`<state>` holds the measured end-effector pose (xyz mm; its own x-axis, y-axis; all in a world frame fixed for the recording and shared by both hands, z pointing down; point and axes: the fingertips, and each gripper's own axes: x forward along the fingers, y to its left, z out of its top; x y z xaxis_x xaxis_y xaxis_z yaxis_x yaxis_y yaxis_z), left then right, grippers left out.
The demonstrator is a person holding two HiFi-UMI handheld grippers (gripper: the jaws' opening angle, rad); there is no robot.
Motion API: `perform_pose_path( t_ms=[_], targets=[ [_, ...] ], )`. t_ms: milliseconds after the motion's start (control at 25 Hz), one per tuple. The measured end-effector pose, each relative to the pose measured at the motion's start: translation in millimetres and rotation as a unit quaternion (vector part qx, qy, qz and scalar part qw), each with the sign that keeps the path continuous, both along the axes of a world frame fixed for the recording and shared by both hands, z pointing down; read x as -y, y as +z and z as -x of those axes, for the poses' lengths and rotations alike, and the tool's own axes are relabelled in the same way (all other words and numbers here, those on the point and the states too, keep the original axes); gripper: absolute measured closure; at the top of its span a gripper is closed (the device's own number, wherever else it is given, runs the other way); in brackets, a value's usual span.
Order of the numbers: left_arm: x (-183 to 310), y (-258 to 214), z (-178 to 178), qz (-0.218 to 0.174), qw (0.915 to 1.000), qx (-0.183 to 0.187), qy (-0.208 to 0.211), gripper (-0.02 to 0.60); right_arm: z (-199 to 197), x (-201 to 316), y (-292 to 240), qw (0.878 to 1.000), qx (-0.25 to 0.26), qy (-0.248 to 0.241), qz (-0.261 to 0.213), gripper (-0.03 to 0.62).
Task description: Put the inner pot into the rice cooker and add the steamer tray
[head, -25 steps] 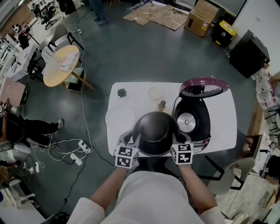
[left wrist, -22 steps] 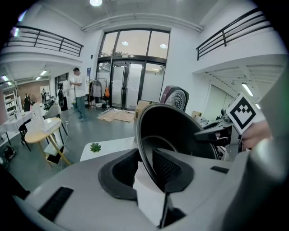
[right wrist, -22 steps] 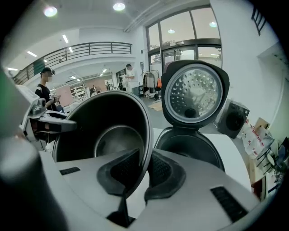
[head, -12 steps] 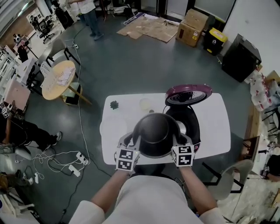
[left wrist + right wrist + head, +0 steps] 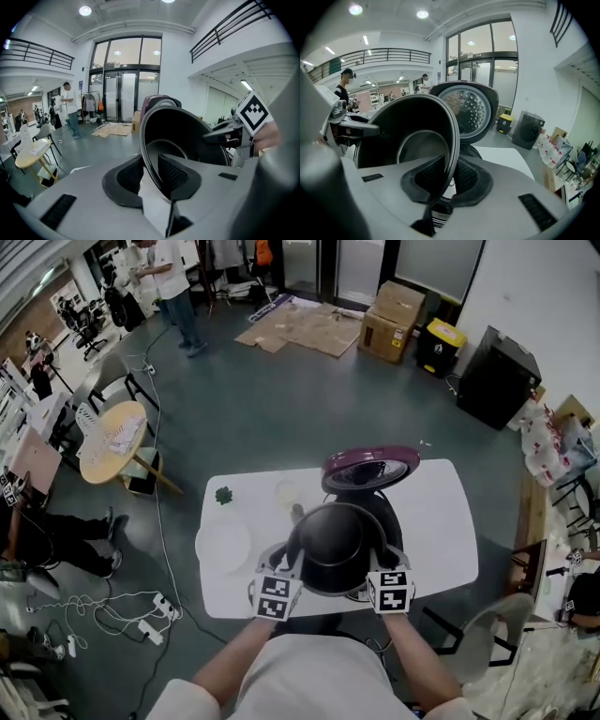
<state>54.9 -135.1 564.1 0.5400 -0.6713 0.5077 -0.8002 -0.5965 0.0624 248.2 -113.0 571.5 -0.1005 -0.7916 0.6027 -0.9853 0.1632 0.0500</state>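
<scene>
Right gripper (image 5: 450, 165) on inner pot (image 5: 410, 133) rim

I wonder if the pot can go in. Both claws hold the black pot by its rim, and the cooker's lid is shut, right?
No, the lid is open, standing up; the head view shows it. The left claw and right claw do hold the black pot by its rim.

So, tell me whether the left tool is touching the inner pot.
Touching. The left gripper view shows the left tool clamped on the rim of the inner pot, one pad on each side.
</scene>
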Motion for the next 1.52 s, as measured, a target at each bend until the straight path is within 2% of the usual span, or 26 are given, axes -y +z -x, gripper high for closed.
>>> perform_pose_path(
  t_ms=[360,640,1200,1520],
  targets=[
    [5.6,12.4,-56.6,-0.003,0.9999,0.002,0.016,0.469,-55.6,-1.1,5.1,1.0,-0.015,0.017,0.002,0.534],
    [6.4,31.6,-83.9,0.009,0.9997,0.014,0.019,0.469,-82.5,-1.1,19.7,0.999,-0.025,0.017,0.015,0.534],
    [25.4,74.1,-107.1,0.048,0.9971,0.055,0.02,0.468,-103.4,20.4,61.0,0.998,-0.031,-0.01,0.061,0.523],
    [32.5,102.9,-114.3,0.082,0.9911,0.102,0.025,0.462,-109.3,29.3,90.5,0.994,-0.034,-0.025,0.104,0.516]
  ],
)
